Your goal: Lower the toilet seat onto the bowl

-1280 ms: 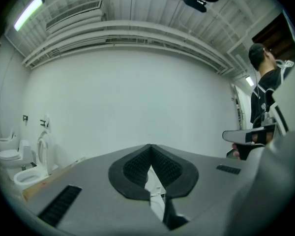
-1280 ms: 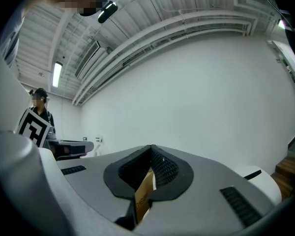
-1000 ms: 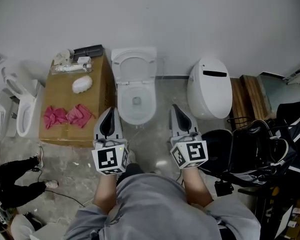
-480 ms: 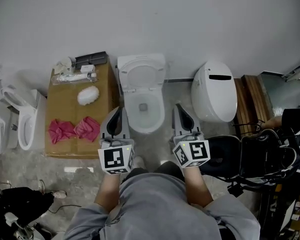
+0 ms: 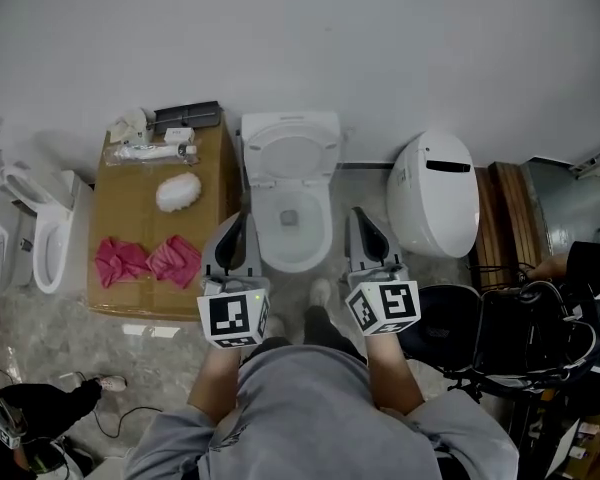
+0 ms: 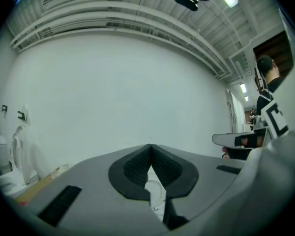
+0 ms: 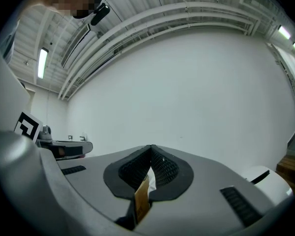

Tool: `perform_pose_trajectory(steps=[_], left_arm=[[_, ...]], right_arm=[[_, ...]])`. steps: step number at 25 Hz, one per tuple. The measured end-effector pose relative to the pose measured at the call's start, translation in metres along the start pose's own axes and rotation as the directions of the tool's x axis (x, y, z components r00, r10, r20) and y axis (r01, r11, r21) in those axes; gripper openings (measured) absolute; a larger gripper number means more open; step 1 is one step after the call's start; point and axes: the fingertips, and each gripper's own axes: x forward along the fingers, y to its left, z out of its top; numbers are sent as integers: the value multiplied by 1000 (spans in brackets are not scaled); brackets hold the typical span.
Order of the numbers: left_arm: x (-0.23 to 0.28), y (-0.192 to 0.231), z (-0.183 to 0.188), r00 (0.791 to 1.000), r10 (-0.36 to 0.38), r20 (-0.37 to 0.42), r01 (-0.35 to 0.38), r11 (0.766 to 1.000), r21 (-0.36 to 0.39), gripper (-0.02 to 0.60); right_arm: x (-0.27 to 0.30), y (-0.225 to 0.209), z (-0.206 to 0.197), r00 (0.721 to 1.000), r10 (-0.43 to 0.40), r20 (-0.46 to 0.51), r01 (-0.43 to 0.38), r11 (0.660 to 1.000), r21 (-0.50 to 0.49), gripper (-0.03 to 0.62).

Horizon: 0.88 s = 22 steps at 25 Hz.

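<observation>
In the head view a white toilet stands against the wall, its seat (image 5: pixel 291 154) raised upright above the open bowl (image 5: pixel 293 230). My left gripper (image 5: pixel 236 230) hangs just left of the bowl's front and my right gripper (image 5: pixel 363 226) just right of it; neither touches it. Both point level toward the wall. The left gripper view shows its jaws (image 6: pixel 150 147) closed tip to tip with nothing between them, a sliver of the toilet showing below the tips. My right gripper (image 7: pixel 151 148) is shut and empty too.
A cardboard box (image 5: pixel 130 223) left of the toilet carries pink cloths (image 5: pixel 146 261), a white object (image 5: pixel 177 191) and small items. Another white toilet unit (image 5: pixel 434 194) stands to the right, with wooden planks (image 5: pixel 504 208) and black bags (image 5: pixel 525 333). White urinals (image 5: pixel 40 233) lie far left.
Both grippers have come forward toward the toilet and now flank the bowl's front. The jaws stayed shut and the seat stayed up.
</observation>
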Motion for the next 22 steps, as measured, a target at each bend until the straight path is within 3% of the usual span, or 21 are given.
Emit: perform_pose_trajectory(steps=[14,22], left_arm=[[115,-19,18,994,103,27,-104,994,27,0],[140,-20,15,990,137,29,-138,990,31,0]], right_arm=[[91,-94,16,997,80,5,-80,996,-30,-2],[114,-119,-3,992,122,-40,-124,991,-52,0]])
